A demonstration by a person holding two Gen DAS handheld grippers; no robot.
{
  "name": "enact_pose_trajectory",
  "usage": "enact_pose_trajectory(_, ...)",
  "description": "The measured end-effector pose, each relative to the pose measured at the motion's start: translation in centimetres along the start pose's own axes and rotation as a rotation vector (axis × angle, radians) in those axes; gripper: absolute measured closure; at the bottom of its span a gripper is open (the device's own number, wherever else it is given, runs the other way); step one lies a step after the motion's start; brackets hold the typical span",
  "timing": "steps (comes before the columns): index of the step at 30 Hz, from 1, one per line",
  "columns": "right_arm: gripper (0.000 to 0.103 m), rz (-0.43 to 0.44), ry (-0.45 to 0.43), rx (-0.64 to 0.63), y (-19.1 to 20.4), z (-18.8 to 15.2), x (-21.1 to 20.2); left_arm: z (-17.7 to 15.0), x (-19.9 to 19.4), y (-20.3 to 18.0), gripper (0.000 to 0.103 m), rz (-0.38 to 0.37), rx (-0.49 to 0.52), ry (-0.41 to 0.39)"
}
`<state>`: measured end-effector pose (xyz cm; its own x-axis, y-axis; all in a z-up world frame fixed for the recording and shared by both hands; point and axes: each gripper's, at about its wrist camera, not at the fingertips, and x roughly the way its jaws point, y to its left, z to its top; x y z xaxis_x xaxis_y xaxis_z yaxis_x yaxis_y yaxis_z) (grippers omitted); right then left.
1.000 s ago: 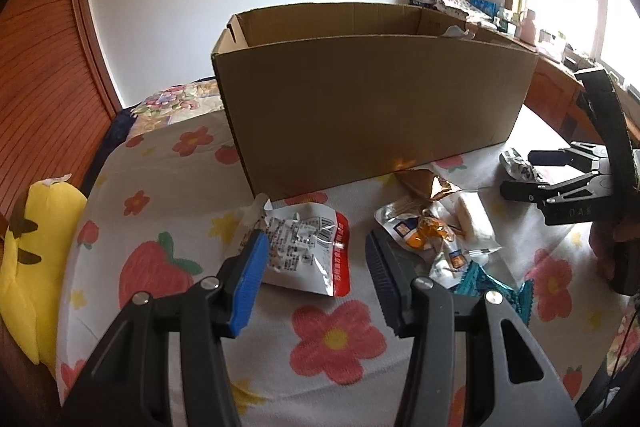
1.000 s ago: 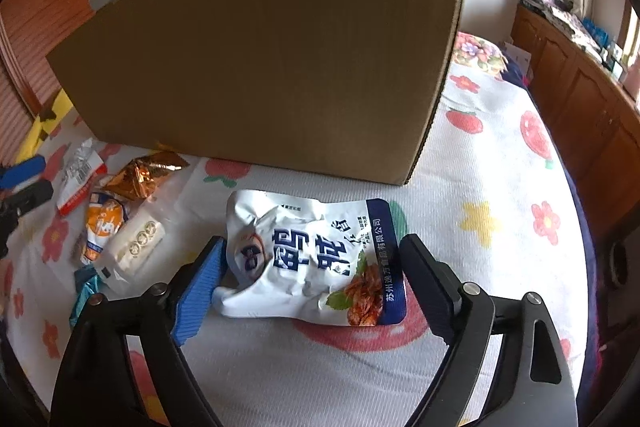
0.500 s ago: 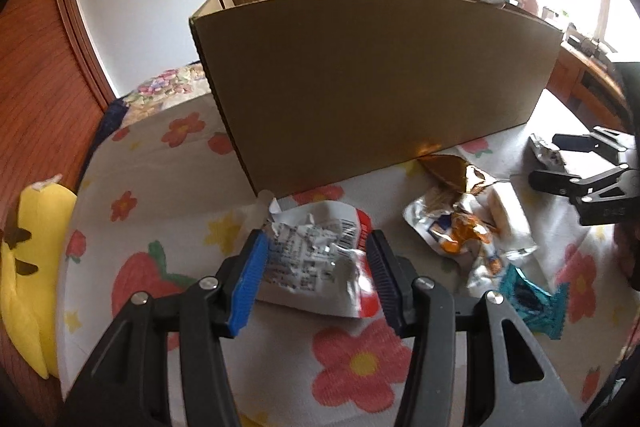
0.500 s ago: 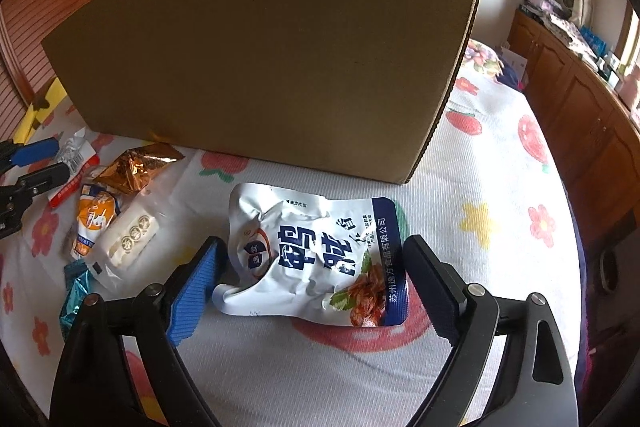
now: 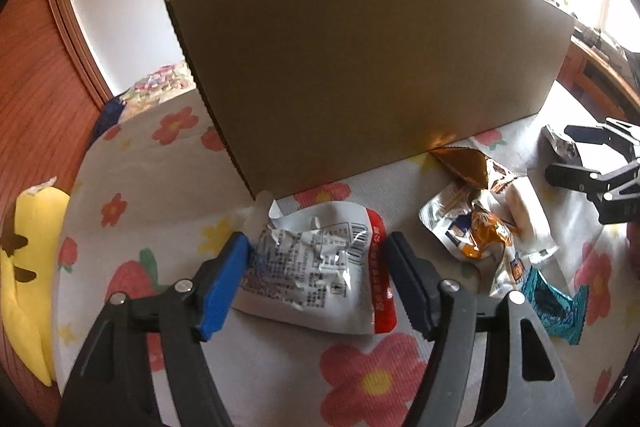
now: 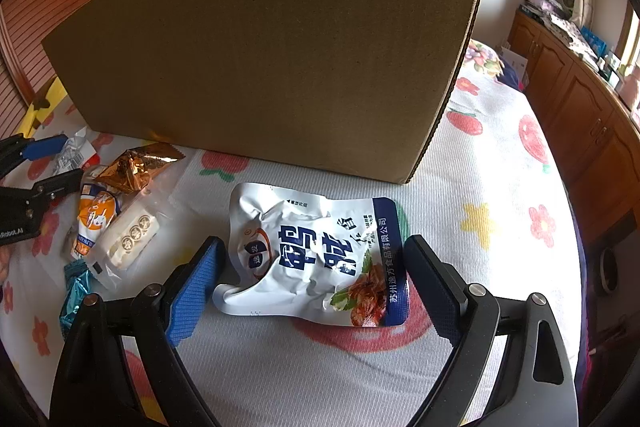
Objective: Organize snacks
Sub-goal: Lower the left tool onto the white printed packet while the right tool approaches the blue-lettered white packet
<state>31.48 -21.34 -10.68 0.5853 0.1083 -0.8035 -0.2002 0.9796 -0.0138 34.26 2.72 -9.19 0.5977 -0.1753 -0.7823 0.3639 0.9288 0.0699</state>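
Left wrist view: your left tongs (image 5: 316, 263) are opening around the crumpled red-edged packet (image 5: 320, 263), holding nothing; closing off-centre risks it slipping. Right tongs (image 6: 312, 279) are standing wide around the blue-edged pouch (image 6: 320, 251).

The left gripper (image 5: 316, 275) is pointed steeply downward, its jaws opening — a crumpled pouch (image 5: 320, 267) lies between the blue pads (image 5: 222, 283), which are not pressed against it. The right gripper (image 6: 312, 287) is held at a similar downward tilt, its jaws spread wide to either side of a white and blue pouch (image 6: 316, 255) — neither pad is seen touching it. From the left wrist view the right gripper is glimpsed at the right edge.
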Motion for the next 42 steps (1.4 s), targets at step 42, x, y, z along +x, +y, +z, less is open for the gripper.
enact_pose_trajectory(42, 0.01, 0.001, 0.001, 0.0, -0.1, 0.1, 0.0, -2.1, -2.8, 0.0, 0.061, -0.099, -0.01, -0.002)
